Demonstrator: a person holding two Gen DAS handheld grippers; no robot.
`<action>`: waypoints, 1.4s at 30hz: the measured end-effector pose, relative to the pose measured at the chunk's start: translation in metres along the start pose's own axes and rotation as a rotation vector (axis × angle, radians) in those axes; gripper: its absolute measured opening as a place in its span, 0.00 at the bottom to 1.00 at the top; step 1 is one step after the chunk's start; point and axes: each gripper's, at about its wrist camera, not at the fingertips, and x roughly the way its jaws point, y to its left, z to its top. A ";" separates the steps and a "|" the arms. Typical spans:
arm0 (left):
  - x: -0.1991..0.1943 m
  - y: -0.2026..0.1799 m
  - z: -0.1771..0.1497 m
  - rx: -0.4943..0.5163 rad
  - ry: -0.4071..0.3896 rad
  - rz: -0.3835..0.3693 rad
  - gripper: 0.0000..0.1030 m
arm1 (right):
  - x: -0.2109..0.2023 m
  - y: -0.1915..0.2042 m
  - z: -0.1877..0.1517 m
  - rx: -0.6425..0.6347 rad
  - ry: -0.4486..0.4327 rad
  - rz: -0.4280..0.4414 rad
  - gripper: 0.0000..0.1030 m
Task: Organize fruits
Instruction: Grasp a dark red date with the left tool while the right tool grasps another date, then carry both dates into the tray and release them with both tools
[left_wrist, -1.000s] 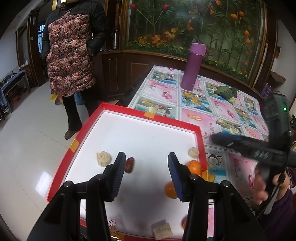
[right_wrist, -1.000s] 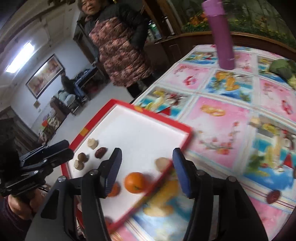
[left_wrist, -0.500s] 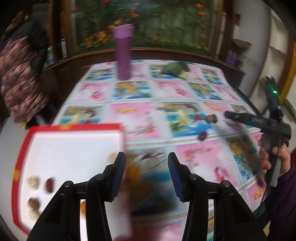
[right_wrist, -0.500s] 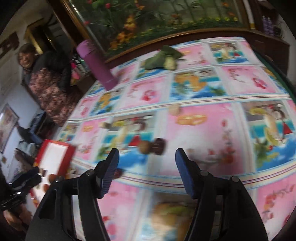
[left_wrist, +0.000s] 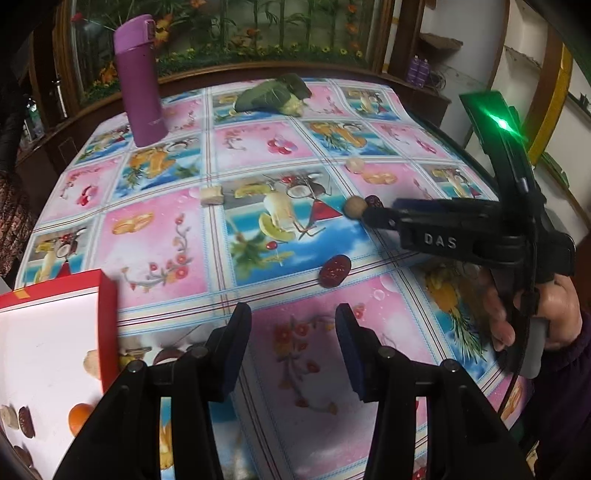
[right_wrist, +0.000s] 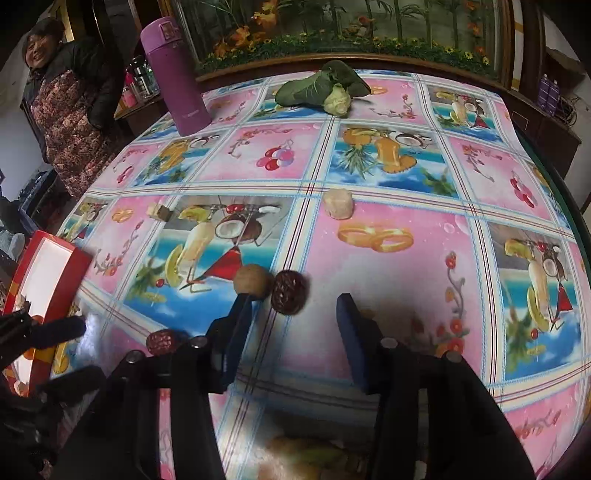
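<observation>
Your right gripper (right_wrist: 291, 317) is spread wide and low over the tablecloth, apparently lining up on the dark red date (right_wrist: 289, 292) touching the tan longan (right_wrist: 252, 282), while your left gripper (left_wrist: 293, 345), likewise spread and empty, waits beside the red tray (left_wrist: 107, 317).

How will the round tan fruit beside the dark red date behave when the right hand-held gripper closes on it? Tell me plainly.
The round tan fruit looks nearly spherical, so it will probably roll if nudged off-centre. It sits against the dark red date, which may get pushed along. The right hand-held gripper is open, one finger by the fruit.
</observation>
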 end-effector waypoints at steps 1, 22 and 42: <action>0.002 0.000 0.001 0.000 0.005 -0.011 0.46 | 0.001 0.001 0.001 -0.005 0.002 -0.009 0.43; 0.040 -0.024 0.022 -0.009 0.036 -0.009 0.45 | -0.026 -0.038 0.009 0.190 -0.077 0.131 0.18; 0.009 -0.025 0.022 -0.043 -0.082 -0.005 0.25 | -0.031 -0.009 0.001 0.124 -0.164 0.175 0.18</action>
